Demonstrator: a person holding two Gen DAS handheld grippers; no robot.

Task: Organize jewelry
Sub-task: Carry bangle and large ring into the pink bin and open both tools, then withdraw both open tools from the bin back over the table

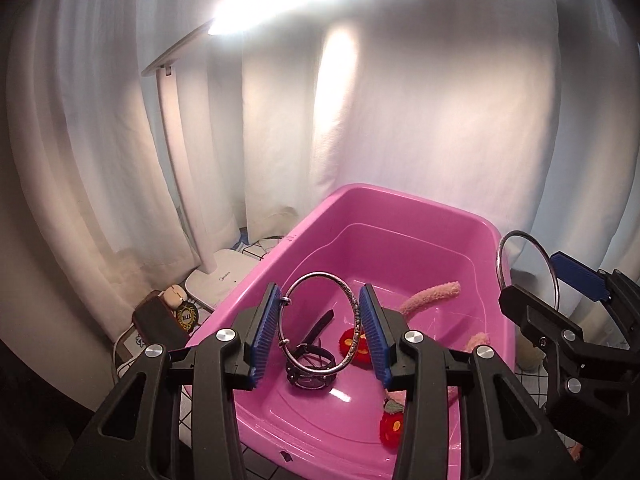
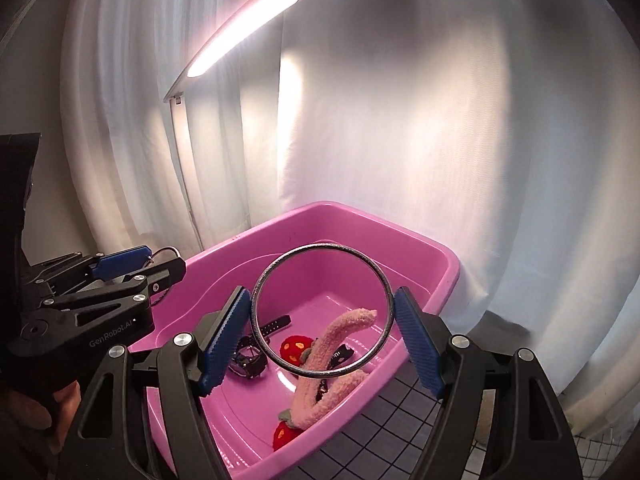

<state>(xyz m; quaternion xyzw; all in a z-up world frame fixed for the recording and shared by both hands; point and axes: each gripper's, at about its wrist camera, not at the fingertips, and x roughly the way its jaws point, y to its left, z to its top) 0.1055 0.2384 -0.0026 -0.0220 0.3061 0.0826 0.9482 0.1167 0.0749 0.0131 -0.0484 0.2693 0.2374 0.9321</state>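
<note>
Two silver bangles hang above the pink tub [image 1: 400,208]: patterned bangle [image 1: 320,322] clamped in the left gripper [image 1: 320,336] jaws, plain bangle [image 2: 322,310] in the right gripper [image 2: 322,340]. Watch [image 1: 310,368] and plush headband [image 2: 332,360] already lie inside; both bangles remain undropped.

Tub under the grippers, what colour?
Pink, glossy plastic tub. Shows best in the right wrist view.

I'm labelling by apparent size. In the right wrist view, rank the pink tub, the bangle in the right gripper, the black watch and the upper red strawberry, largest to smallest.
1. Pink tub
2. Bangle, though it is much nearer the camera, so it looks bigger than it is
3. Black watch
4. Upper red strawberry, close to the watch in apparent size
</note>
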